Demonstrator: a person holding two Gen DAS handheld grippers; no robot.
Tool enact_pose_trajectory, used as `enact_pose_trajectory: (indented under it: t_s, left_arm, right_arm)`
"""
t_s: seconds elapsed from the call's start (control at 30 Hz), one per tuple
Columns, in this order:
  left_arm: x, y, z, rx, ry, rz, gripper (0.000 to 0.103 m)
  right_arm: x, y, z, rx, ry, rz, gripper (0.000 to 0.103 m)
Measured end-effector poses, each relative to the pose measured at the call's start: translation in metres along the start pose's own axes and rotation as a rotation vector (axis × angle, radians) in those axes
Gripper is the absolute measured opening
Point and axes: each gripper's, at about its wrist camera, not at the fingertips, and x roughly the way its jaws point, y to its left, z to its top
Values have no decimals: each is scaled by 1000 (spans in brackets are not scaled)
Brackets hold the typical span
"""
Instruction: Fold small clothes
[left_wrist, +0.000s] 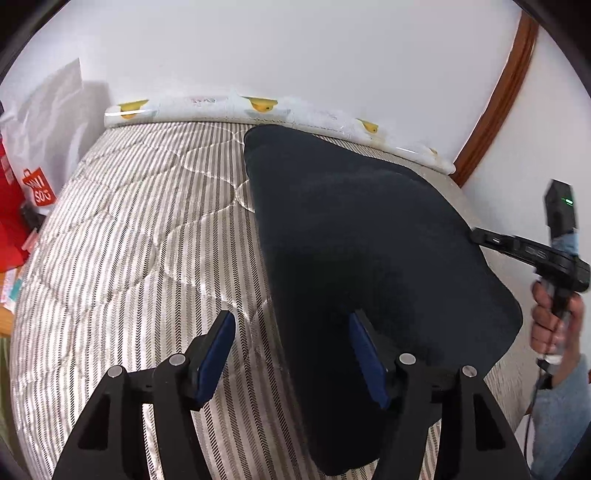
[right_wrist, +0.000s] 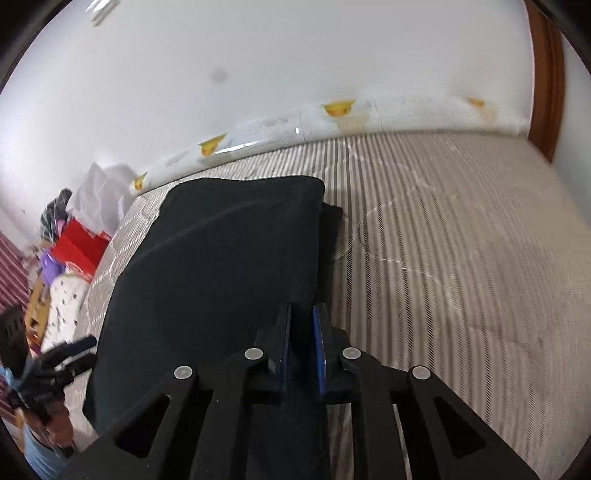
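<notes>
Two tools are working one dark garment (left_wrist: 369, 251): your right tool (right_wrist: 301, 343) is pinching its right edge, jaws nearly closed on the cloth, while your left tool (left_wrist: 291, 354) is hanging open over its lower left edge. It's stretching lengthwise toward the upper frame on the striped bed (left_wrist: 129, 229), white wall (left_wrist: 295, 48) behind.

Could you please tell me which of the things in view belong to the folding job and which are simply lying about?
Part of the job:
- dark garment, lying on the striped mattress
- left gripper, jaws open at the garment's edge
- right gripper, jaws narrow at the garment's other edge

Just lying about:
- red shopping bag
- white plastic bag
- duck-print bumper along the wall
</notes>
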Motion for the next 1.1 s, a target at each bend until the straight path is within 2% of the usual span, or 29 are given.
enact_pose_trajectory:
  t_s: [0.07, 0.1, 0.23, 0.27, 0.3, 0.4, 0.47, 0.6, 0.7, 0.83, 1.0, 1.1]
  left_arm:
    - [-1, -2, -2, -1, -7, 8, 62]
    - [-2, -4, -3, -3, -10, 10, 62]
    - [-5, -7, -6, -6, -20, 13, 62]
    - [-5, -7, -6, -7, -21, 15, 62]
    - [-6, -8, -6, -8, -21, 17, 62]
    - [-6, -8, -6, -15, -10, 26, 62]
    - [-7, -10, -7, -9, -11, 45, 64]
    - [-6, -12, -7, -9, -16, 73, 64]
    - [-6, -17, -7, -5, -20, 96, 64]
    - [-7, -23, -8, 2, -31, 124, 64]
    - [-10, -26, -12, -10, -30, 138, 63]
    - [-13, -24, -17, -34, -26, 125, 63]
  right_arm:
    - [-10, -3, -13, 31, -11, 29, 46]
    - [-12, -5, -20, 44, -7, 38, 52]
    - [0, -8, -39, 76, 56, 34, 50]
    - [1, -9, -42, 82, 58, 43, 33]
    - [-1, -9, -45, 81, 43, 33, 11]
    - [-25, -12, -47, 52, -69, 59, 7]
    - [-28, -18, -49, 38, -85, 70, 6]
    - [-23, -27, -53, 61, -53, 24, 7]
    - [-38, -27, -60, 70, -97, -25, 13]
    - [-52, -12, -69, 35, -150, -93, 14]
    - [-56, 15, -84, -49, -162, -150, 29]
    - [-48, 17, -90, -57, -133, -214, 31]
